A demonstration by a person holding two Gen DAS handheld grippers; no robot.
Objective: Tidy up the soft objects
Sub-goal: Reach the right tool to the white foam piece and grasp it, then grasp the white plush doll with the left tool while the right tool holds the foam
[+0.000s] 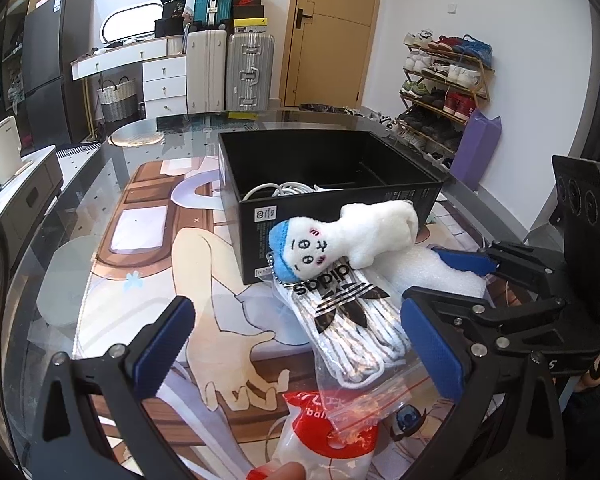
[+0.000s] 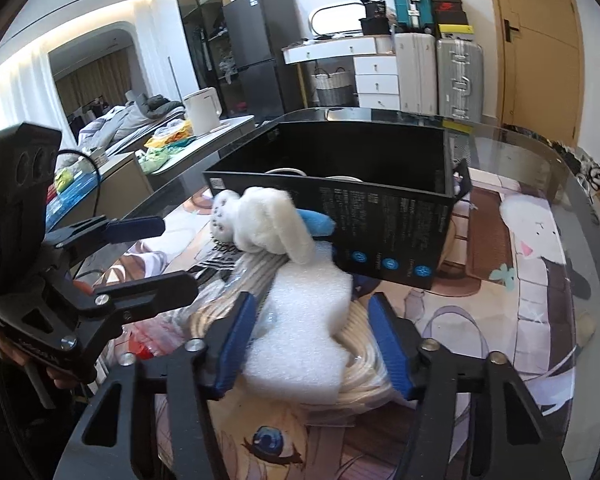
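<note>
A white plush doll with a blue cap (image 1: 340, 240) leans against the front wall of a black box (image 1: 324, 168); it also shows in the right wrist view (image 2: 268, 228). It lies on a clear bag of white adidas laces (image 1: 348, 316). A white foam block (image 2: 300, 336) sits beside them. My right gripper (image 2: 312, 344) is open, its blue pads on either side of the foam block. My left gripper (image 1: 296, 344) is open and empty, low over the bag of laces. A red-and-white packet (image 1: 328, 436) lies under it.
White cables (image 1: 284, 190) lie inside the black box. The glass table (image 1: 100, 184) carries an anime print mat (image 2: 520, 264). Suitcases (image 1: 228, 72), a shoe rack (image 1: 444, 80) and a door stand behind.
</note>
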